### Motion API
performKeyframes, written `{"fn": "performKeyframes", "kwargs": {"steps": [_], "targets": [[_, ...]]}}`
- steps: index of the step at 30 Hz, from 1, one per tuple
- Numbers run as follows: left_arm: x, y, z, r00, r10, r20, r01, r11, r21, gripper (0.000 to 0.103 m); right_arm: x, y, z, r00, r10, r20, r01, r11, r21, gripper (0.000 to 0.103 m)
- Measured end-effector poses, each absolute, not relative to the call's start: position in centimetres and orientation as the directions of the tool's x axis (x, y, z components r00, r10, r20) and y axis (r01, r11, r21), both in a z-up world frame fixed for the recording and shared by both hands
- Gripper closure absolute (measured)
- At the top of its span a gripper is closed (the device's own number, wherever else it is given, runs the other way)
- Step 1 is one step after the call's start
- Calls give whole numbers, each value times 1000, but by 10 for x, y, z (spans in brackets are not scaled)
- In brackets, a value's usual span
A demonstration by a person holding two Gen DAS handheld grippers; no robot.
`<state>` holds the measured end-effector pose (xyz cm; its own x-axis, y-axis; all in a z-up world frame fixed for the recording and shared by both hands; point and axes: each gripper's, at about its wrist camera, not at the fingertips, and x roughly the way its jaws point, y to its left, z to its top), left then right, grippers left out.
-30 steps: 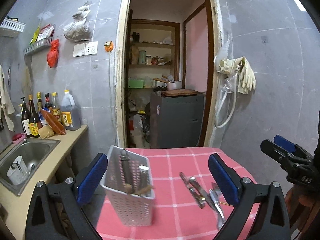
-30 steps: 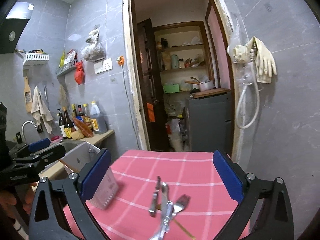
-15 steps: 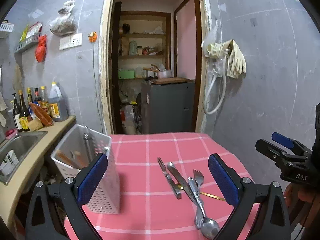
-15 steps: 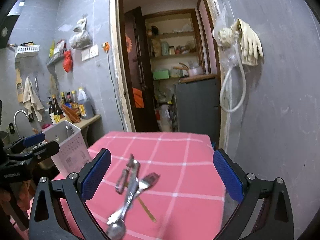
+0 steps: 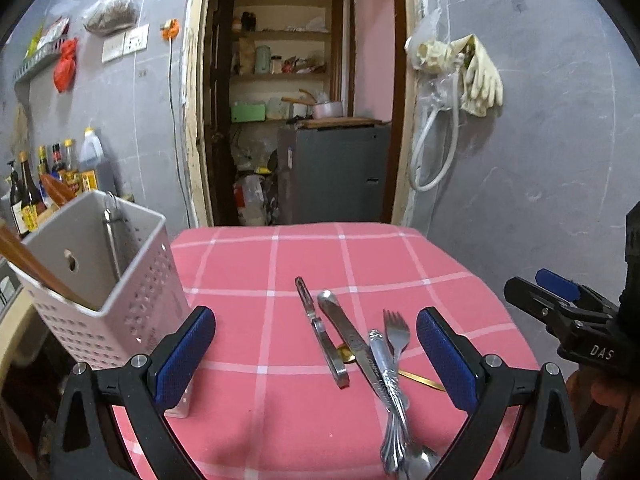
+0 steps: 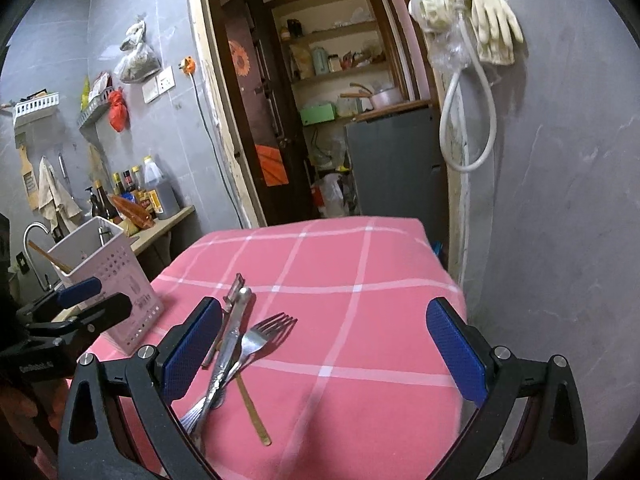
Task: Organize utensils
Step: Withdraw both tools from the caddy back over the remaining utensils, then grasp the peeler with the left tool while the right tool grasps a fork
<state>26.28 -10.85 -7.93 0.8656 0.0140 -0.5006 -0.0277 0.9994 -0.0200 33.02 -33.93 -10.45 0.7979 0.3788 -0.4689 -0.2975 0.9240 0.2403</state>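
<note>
A heap of steel utensils lies on the pink checked tablecloth (image 5: 256,304): a peeler (image 5: 322,334), a knife (image 5: 352,340), a fork (image 5: 396,332), a spoon (image 5: 420,464) and a thin gold handle (image 5: 420,378). The same pile shows in the right wrist view, with the fork (image 6: 260,336) and gold handle (image 6: 252,412). A white perforated caddy (image 5: 100,280) stands at the table's left, holding a wooden stick and a metal tool. My left gripper (image 5: 316,356) hovers open above the peeler. My right gripper (image 6: 324,352) is open over bare cloth right of the pile.
A counter with a sink, tap (image 6: 30,236) and sauce bottles (image 5: 48,180) lies left of the table. An open doorway with a grey cabinet (image 5: 336,172) is behind. The grey wall with hanging gloves (image 5: 476,76) and hose stands close on the right.
Both grippers swung right and came lower and closer to the utensil pile. The caddy slid toward the left edge of both views. Both jaws stayed open.
</note>
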Motion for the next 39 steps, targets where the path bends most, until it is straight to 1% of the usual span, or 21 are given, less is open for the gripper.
{"fn": "performKeyframes", "kwargs": {"steps": [6, 10, 11, 12, 14, 15, 16, 17, 18, 20, 21, 23, 27, 29, 31, 35, 37, 39], "targets": [[283, -111, -97, 842, 32, -539, -45, 999, -11, 2, 345, -331, -121, 751, 432, -499, -330, 901, 282, 3], [297, -107, -109, 812, 2, -584, -41, 998, -54, 2, 357, -323, -132, 695, 489, -527, -365, 872, 326, 5], [300, -105, -113, 804, -10, -595, -42, 996, -73, 5, 362, -320, -137, 671, 507, -541, -375, 861, 343, 9], [304, -103, -116, 794, -28, -607, -39, 995, -96, 8, 365, -318, -141, 653, 519, -551, -380, 855, 355, 17], [311, -100, -123, 772, -50, -634, -40, 991, -127, 22, 371, -313, -149, 617, 540, -572, -387, 841, 378, 29], [314, -99, -127, 760, -59, -648, -41, 989, -139, 24, 375, -309, -154, 597, 548, -586, -388, 836, 387, 32], [318, -97, -131, 747, -72, -662, -43, 987, -155, 32, 377, -307, -158, 579, 558, -594, -393, 830, 397, 34], [320, -96, -134, 738, -81, -670, -44, 985, -167, 38, 379, -304, -161, 565, 565, -601, -397, 825, 403, 39], [324, -95, -139, 725, -95, -682, -46, 981, -186, 41, 381, -300, -164, 546, 575, -610, -403, 818, 411, 43], [329, -93, -146, 703, -113, -702, -54, 976, -211, 52, 383, -293, -170, 517, 590, -620, -415, 807, 421, 49], [332, -92, -150, 691, -123, -713, -59, 973, -225, 55, 384, -289, -173, 499, 597, -628, -422, 801, 426, 52], [338, -91, -156, 668, -134, -732, -72, 967, -243, 66, 387, -283, -177, 465, 613, -639, -436, 787, 437, 52], [345, -88, -166, 635, -161, -756, -97, 954, -285, 77, 390, -271, -183, 411, 630, -659, -454, 768, 451, 57], [347, -87, -169, 618, -161, -770, -110, 951, -288, 92, 395, -267, -186, 376, 648, -662, -463, 750, 472, 57], [345, -84, -171, 609, -165, -776, -121, 947, -296, 94, 400, -264, -188, 348, 661, -664, -462, 738, 493, 59], [339, -81, -173, 595, -185, -782, -133, 937, -322, 95, 416, -255, -196, 266, 700, -662, -435, 700, 566, 65], [333, -78, -172, 587, -195, -785, -141, 931, -337, 95, 419, -248, -199, 242, 711, -660, -423, 690, 587, 68], [328, -76, -172, 579, -202, -790, -149, 926, -346, 95, 422, -244, -204, 229, 719, -656, -405, 683, 608, 74]]}}
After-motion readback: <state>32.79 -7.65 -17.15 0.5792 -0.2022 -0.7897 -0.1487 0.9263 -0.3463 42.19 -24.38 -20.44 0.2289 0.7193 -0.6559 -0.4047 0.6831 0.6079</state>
